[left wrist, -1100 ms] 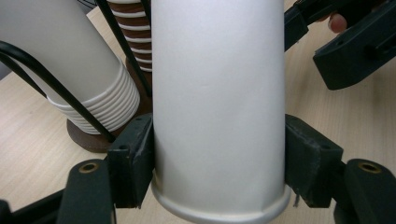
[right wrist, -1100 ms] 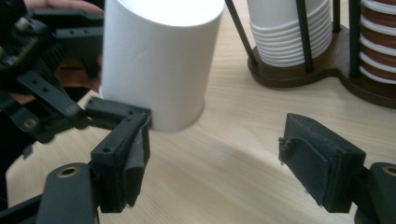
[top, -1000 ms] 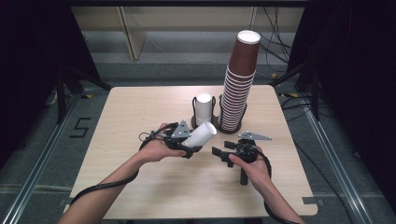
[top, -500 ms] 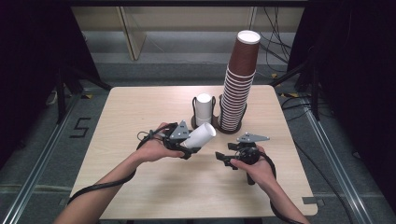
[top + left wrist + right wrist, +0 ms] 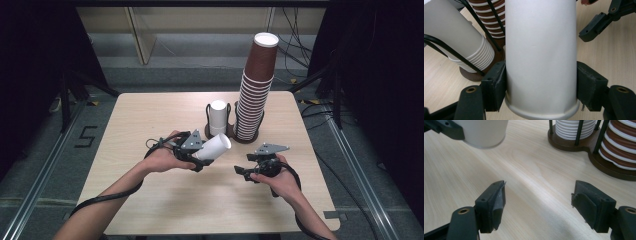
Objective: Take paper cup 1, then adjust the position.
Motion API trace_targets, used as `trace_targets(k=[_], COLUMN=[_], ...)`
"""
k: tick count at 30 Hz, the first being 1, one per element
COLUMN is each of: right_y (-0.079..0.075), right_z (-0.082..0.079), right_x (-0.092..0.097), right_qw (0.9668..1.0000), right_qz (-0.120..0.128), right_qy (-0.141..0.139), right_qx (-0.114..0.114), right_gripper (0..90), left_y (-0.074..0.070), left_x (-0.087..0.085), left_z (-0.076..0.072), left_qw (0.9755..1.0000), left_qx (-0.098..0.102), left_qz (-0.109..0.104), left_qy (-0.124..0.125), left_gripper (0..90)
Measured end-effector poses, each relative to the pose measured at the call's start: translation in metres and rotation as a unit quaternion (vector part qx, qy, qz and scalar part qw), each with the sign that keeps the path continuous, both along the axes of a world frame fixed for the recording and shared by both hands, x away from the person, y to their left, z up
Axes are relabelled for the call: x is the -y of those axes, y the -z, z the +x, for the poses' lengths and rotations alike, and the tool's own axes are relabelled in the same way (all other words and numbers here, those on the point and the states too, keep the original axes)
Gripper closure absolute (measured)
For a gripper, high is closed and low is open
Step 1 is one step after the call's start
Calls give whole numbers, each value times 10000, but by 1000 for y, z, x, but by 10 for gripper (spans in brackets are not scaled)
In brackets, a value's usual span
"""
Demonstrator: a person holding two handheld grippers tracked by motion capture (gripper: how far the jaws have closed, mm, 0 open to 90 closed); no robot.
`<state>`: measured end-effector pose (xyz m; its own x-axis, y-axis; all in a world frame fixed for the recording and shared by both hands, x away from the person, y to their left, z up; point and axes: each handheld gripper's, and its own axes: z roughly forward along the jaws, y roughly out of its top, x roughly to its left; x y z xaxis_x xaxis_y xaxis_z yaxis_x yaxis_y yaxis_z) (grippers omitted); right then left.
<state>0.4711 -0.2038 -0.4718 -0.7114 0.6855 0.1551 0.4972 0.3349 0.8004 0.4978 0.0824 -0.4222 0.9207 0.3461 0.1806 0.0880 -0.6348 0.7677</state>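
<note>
Left hand-held gripper: clamped on a single white cup, both pads pressed against its sides in the left gripper view, near the rim end.
White cup: lying tilted in that grip above the bench, closed bottom pointing up and right toward the cup holder, rim end back by the gripper body.
Left hand: wrapped round the gripper body, forearm coming in from the lower left.
Short white stack: upright in the left ring of the dark wire holder, just beyond the held cup.
Tall brown stack: in the right ring of the same holder, towering over everything, white rim on top.
Right hand-held gripper: jaws apart, nothing between them, plain wood showing in the gap in the right gripper view; they have just been closing a little.
Right hand: low over the bench, right of the held cup and apart from it, in front of the brown stack.
</note>
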Motion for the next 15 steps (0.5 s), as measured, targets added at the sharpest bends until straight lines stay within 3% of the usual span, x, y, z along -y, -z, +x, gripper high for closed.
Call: trace_targets(k=[2,3,8,10,11,15], right_y=[0,0,2,1,1,0], right_z=[-1,1,-1,1,0,3], right_x=[1,2,-1,-2,-3,-5], right_qw=[9999,9997,9989,9980,9981,9966], right_qz=[-101,-193,-302,-392,-370,-504], right_qy=[-50,-155,-344,-483,-478,-656], right_qx=[-57,71,-21,62,-72,-17], right_gripper=[271,271,270,271,270,271], left_y=[0,0,-1,-1,0,0], left_x=[0,0,-2,-3,-4,-4], left_z=[0,-1,-3,-2,-2,-2], left_qw=[10000,10000,9999,9998,9998,9996], left_qx=[2,-3,5,-4,-16,-65], left_qz=[49,52,118,179,179,245], left_qy=[13,30,60,86,107,96], left_gripper=[323,323,322,322,322,322])
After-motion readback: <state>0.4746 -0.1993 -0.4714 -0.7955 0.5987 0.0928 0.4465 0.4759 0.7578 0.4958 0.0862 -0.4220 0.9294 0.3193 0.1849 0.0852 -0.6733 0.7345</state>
